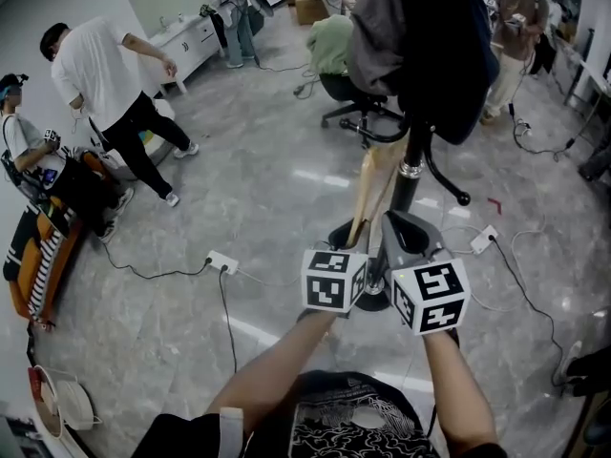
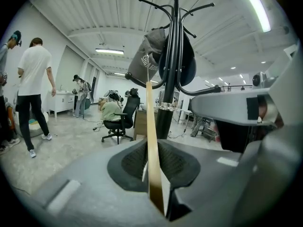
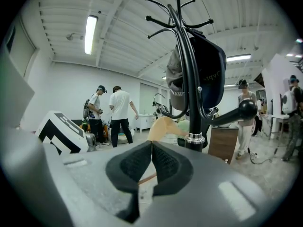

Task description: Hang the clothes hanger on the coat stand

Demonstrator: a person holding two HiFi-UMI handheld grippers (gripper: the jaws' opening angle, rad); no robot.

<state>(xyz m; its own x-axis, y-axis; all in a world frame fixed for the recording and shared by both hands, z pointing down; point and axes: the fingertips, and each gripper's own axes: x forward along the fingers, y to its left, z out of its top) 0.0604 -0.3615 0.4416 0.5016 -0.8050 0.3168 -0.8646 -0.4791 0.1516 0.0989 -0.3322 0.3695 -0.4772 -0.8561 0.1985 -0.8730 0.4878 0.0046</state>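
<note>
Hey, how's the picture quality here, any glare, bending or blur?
Head view: bright reflections streak the polished floor, and the corners are darkened. Left gripper view: strong fisheye, the ceiling light strip bows, and the clothes hanger near the lens is soft. Right gripper view: the coat stand is backlit, nearly a silhouette.

head view: coat stand (image 1: 410, 175) top chopped by upper edge, base half behind left gripper (image 2: 154, 174) and right gripper (image 3: 151, 150). hanger (image 1: 366, 198) upper end lost under dark clothes (image 1: 449, 46) on coat stand, hook not visible anywhere. right gripper view: jaws cover most of hanger, left of coat stand pole.
</note>
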